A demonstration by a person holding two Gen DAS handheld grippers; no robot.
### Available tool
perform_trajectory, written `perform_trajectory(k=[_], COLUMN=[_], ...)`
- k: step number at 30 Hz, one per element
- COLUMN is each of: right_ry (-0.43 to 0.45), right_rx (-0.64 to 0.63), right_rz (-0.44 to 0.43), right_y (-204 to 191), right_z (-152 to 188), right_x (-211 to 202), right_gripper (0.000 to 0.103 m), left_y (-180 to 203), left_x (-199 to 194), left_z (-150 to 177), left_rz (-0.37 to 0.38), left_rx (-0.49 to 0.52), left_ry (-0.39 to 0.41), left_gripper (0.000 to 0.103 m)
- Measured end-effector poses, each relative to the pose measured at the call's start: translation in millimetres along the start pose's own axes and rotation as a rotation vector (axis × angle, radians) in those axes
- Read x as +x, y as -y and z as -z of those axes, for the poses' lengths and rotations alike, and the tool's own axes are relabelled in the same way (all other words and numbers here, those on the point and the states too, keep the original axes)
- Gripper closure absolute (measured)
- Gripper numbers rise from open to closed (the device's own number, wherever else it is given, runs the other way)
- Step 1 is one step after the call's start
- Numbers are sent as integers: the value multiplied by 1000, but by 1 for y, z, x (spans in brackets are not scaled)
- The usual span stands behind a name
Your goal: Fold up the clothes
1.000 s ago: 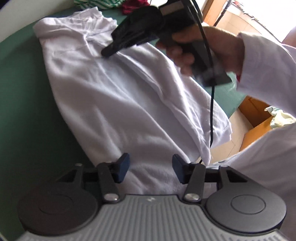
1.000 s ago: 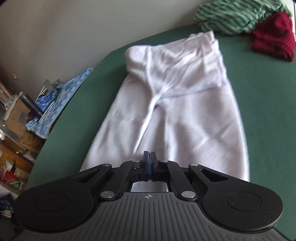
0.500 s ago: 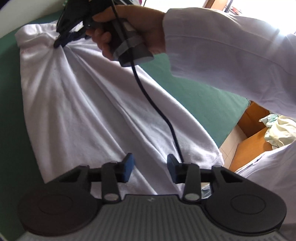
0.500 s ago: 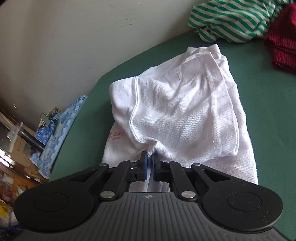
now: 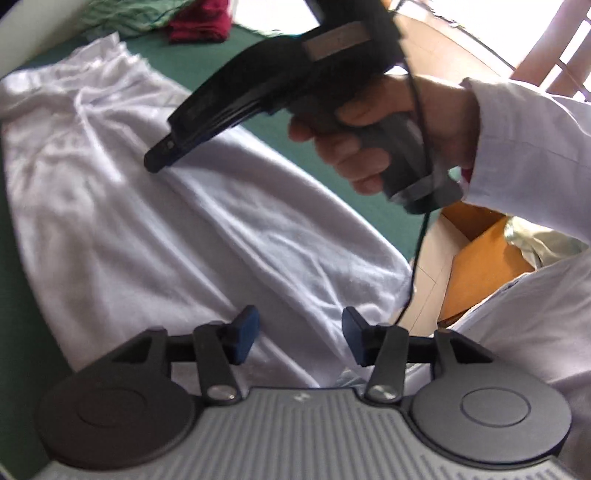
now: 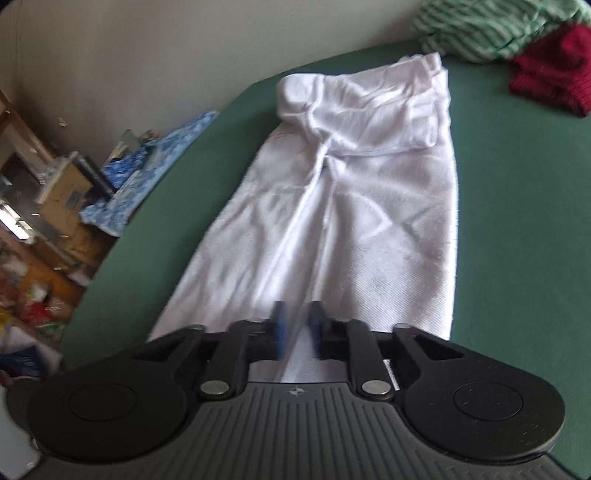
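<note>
In the left wrist view, a white knitted garment (image 5: 192, 229) lies spread lengthwise on a dark green table surface (image 5: 18, 314), running from the far left corner toward the near right edge, where its hem hangs close to the table's rim. The fabric is rumpled, with long creases along its length and a bunched, folded part at the far end. The left gripper (image 5: 299, 339) sits low over the near end of the garment with its two blue-padded fingers (image 5: 245, 332) spread wide and nothing between them. Above the middle of the cloth, a person's hand (image 5: 373, 136) in a white sleeve (image 5: 528, 147) grips the handle of the right gripper (image 5: 159, 160), whose black fingers point down to the left, their tips at or just above the fabric; whether they touch it cannot be told. A black cable (image 5: 417, 236) drops from its handle. At the far edge lie a green-and-white striped cloth (image 5: 122, 18) and a dark red knitted cloth (image 5: 199, 26). Off the table to the right stands an orange wooden piece of furniture (image 5: 480, 266).

In the right wrist view, blurred clutter and a blue patterned cloth (image 6: 147, 162) lie to the left, beyond the table edge. The white garment stretches away from the camera, its far part folded over itself. The right gripper's blue pads are blurred and stand a narrow gap apart, with a ridge of white cloth running through the gap; a grip on it cannot be confirmed. The striped and red cloths rest at the far right.
</note>
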State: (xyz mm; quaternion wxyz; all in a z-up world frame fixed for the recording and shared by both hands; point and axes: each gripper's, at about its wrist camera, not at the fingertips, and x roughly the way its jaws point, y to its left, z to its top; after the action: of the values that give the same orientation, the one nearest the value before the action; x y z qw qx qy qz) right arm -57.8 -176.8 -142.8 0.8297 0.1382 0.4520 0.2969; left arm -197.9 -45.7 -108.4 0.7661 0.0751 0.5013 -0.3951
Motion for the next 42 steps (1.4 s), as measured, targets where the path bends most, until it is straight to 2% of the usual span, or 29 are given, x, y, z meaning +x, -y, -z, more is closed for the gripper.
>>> perform_trajectory(k=[3, 5, 7, 9, 10, 11, 12, 13, 14, 15, 17, 19, 21, 24, 26, 29, 30, 31, 32, 33, 34, 35, 37, 40, 42], right_ry=[21, 35, 42, 17, 9, 4, 19, 37, 65, 82, 109, 103, 124, 175, 160, 119, 113, 107, 100, 93, 83, 66, 46, 74, 75], right_rx=[44, 73, 38, -27, -35, -35, -34, -31, -12, 39, 142, 147, 160, 183, 182, 168, 131, 97, 71, 45, 21, 7, 3, 24, 36], right_rz=[17, 29, 84, 138, 137, 134, 152, 176, 212, 215, 164, 154, 155, 169, 188, 171, 161, 152, 147, 142, 133, 114, 101, 139, 162], right_y=[-6, -11, -21, -36, -42, -47, -52, -56, -59, -60, -58, -63, -66, -68, -64, -64, -69, -74, -77, -81, -83, -80, -70, -47, -31], right_z=[13, 22, 34, 49, 58, 67, 75, 82, 86, 88, 93, 106, 116, 129, 135, 141, 142, 142, 140, 138, 137, 136, 135, 136, 139], right_x=[-12, -20, -32, -38, -38, -36, -32, -30, -28, -26, -29, -31, -41, -64, -69, -61, -55, -50, -47, -44, -42, -45, -59, -91, -105], right_gripper=[103, 95, 76, 65, 63, 64, 73, 89, 97, 100, 100, 100, 93, 91, 87, 89, 97, 102, 102, 102, 97, 96, 81, 78, 75], left_y=[6, 6, -6, -15, -17, -19, -16, -13, -10, -9, -6, -3, 3, -2, -7, -5, -1, 3, 7, 11, 14, 17, 19, 13, 6], left_x=[3, -3, -17, -23, -22, -22, -19, -17, -14, -13, -10, -10, -17, -31, -32, -34, -33, -30, -28, -27, -28, -29, -38, -64, -81], left_z=[-1, 0, 5, 10, 15, 19, 22, 25, 27, 28, 29, 32, 38, 46, 52, 61, 61, 59, 59, 58, 59, 59, 64, 81, 98], left_rz=[56, 27, 21, 7, 10, 13, 15, 17, 20, 29, 55, 65, 55, 51, 23, -4, -18, -42, -69, -88, -87, -89, -129, -198, -252], left_rx=[37, 59, 39, 24, 28, 33, 50, 66, 82, 88, 97, 125, 157, 148, 138, 111, 108, 105, 98, 85, 72, 59, 38, -54, -149], left_ry=[-11, 4, 41, 47, 40, 33, 36, 39, 42, 47, 52, 56, 49, 56, 47, 60, 69, 83, 91, 96, 99, 102, 114, 145, 163], left_gripper=[52, 53, 50, 49, 49, 49, 49, 48, 45, 44, 42, 40, 40, 38, 38, 41, 43, 54, 58, 58, 58, 58, 57, 43, 40])
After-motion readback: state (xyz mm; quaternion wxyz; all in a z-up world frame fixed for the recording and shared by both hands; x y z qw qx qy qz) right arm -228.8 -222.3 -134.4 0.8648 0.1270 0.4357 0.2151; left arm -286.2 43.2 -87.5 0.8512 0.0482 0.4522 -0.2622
